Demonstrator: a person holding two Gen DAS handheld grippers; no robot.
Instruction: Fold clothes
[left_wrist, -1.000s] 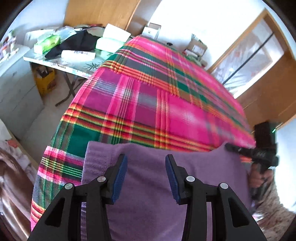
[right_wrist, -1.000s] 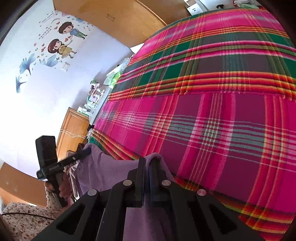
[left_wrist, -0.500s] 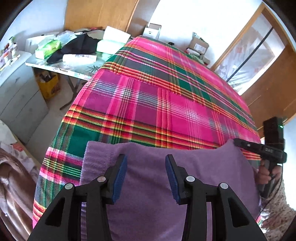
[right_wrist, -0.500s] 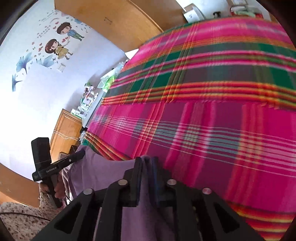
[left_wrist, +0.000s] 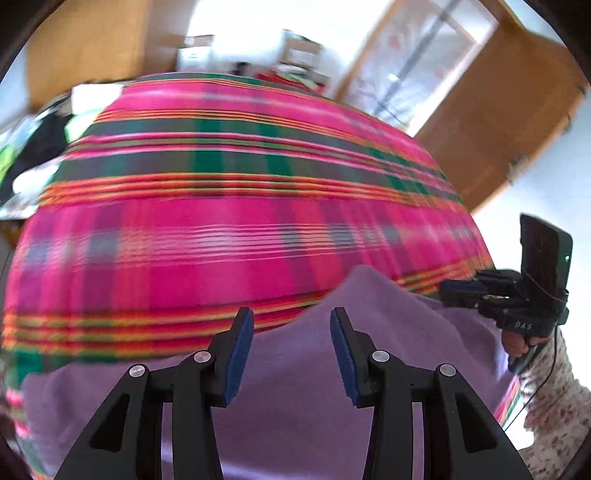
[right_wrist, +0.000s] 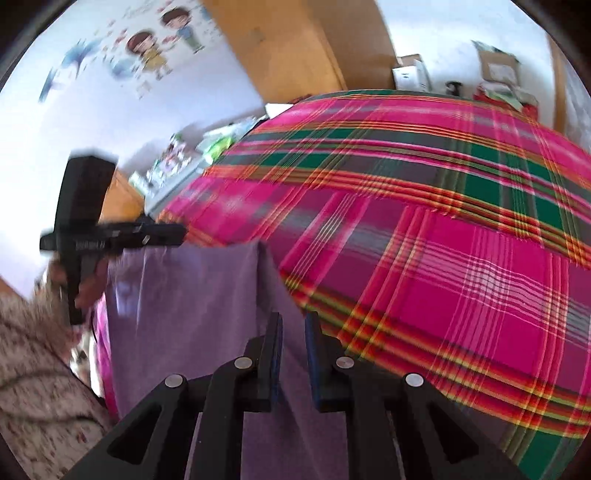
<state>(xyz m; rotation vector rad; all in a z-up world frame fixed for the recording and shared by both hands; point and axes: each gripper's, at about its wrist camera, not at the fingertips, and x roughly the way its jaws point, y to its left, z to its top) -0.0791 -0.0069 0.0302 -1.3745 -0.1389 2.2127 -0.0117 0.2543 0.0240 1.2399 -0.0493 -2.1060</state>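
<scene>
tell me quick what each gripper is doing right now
Left gripper: open, holding nothing, above the purple cloth.
Right gripper: jaws slightly apart with a cloth edge between them; whether they grip it cannot be told.

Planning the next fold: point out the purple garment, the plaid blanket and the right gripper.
purple garment (left_wrist: 295, 398), left wrist view, flat middle.
plaid blanket (right_wrist: 461, 258), right wrist view, bare pink area.
right gripper (right_wrist: 294, 354), right wrist view, between its fingertips.

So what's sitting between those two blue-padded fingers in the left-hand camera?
Only the purple garment, seen through the gap in the left wrist view. The left gripper stands wide open above it, with the plaid blanket beyond.
</scene>
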